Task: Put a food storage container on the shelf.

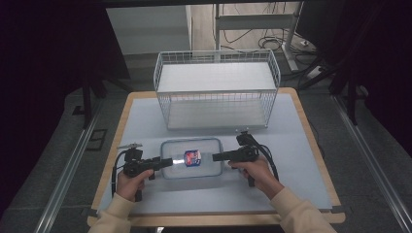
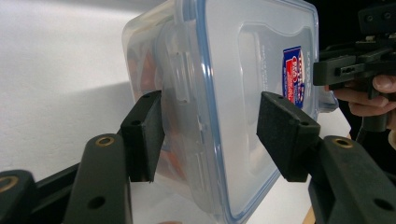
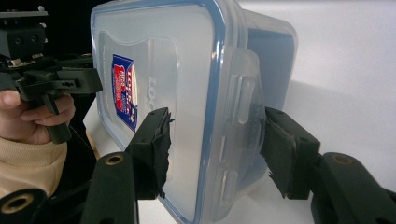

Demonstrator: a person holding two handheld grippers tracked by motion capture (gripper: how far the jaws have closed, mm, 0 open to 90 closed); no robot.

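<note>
A clear plastic container (image 1: 191,158) with a blue-rimmed lid and a red and blue label lies on the white table top (image 1: 145,126), with something orange dimly visible inside. My left gripper (image 1: 167,162) reaches in from the left and straddles that end of the container (image 2: 224,93): one pad (image 2: 144,135) is against the base side, the other pad (image 2: 282,135) over the lid. My right gripper (image 1: 217,156) straddles the opposite end (image 3: 196,93) around the lid clasp. Both pairs of jaws stand partly closed, close to the plastic, and I see no firm squeeze.
A white wire basket (image 1: 217,90) with an upper shelf stands at the back of the table, just beyond the container. The table's wooden edge (image 1: 311,145) runs along both sides. Dark floor, rails and cables surround the table.
</note>
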